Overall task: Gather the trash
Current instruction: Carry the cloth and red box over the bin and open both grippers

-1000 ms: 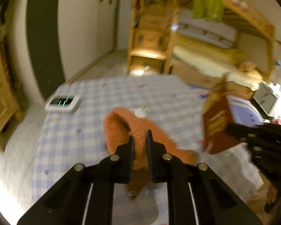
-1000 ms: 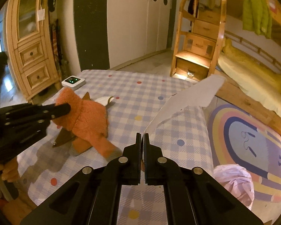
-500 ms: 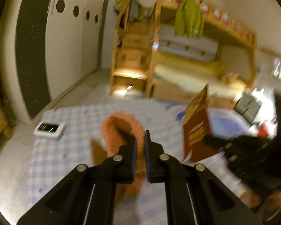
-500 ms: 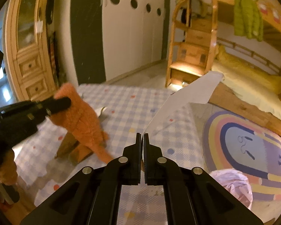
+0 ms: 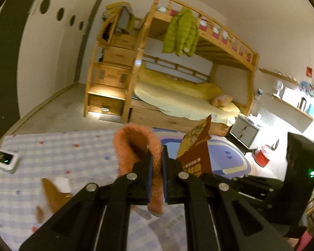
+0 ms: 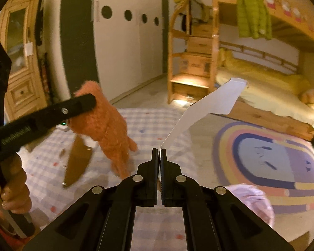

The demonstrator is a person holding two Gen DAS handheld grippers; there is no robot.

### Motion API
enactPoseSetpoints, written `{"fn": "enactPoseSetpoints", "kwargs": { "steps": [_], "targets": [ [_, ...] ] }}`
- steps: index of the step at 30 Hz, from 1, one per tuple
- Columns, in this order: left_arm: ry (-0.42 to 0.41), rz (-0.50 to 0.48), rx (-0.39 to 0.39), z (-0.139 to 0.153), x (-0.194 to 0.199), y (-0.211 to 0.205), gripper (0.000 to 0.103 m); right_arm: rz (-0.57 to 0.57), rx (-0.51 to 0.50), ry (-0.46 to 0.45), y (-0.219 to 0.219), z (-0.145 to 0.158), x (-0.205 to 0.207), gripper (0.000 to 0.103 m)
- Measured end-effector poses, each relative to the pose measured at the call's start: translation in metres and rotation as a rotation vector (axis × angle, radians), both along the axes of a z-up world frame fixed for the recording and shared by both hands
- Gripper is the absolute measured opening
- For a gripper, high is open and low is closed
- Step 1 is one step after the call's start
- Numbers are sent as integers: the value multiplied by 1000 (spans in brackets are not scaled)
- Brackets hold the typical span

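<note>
My left gripper (image 5: 156,161) is shut on a fuzzy orange garment (image 5: 134,146) and holds it up off the checked table (image 5: 52,152); it also shows in the right wrist view (image 6: 106,125), hanging from the left gripper (image 6: 90,102). My right gripper (image 6: 159,152) is shut on a torn snack wrapper, silver inside (image 6: 207,108) and dark red outside (image 5: 196,152). A brown scrap (image 6: 77,159) and a white piece (image 5: 61,183) lie on the table where the garment was.
A white device with a green display (image 5: 5,160) sits at the table's far left. A pale pink trash bag (image 6: 251,200) stands on the floor at right, by an oval rug (image 6: 272,159). A bunk bed (image 5: 188,87) stands behind.
My left gripper has lifted the orange garment off the table, uncovering the brown scrap and white piece. My right gripper has risen a little with the wrapper.
</note>
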State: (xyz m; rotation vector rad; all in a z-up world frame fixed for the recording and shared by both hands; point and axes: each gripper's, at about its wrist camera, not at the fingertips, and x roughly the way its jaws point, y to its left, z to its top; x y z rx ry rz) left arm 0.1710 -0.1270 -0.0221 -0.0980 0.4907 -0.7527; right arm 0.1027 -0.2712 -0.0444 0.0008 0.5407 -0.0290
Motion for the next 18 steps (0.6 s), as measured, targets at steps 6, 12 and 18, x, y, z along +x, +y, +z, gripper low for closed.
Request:
{"fn": "enactPoseSetpoints", "kwargs": {
  "steps": [6,12,18],
  "targets": [
    [-9,-113,-6,-8,-12,-61,6,-126,-35,26,-45,-5,-31,2],
    [-8,-250,-47,-17,-34,-114,6,-233,-30,73,-87,-18,-60,2],
    [47,-295,8,-47,-35,-157,6,-263,13,138,-121,-45,-70,2]
  ]
}}
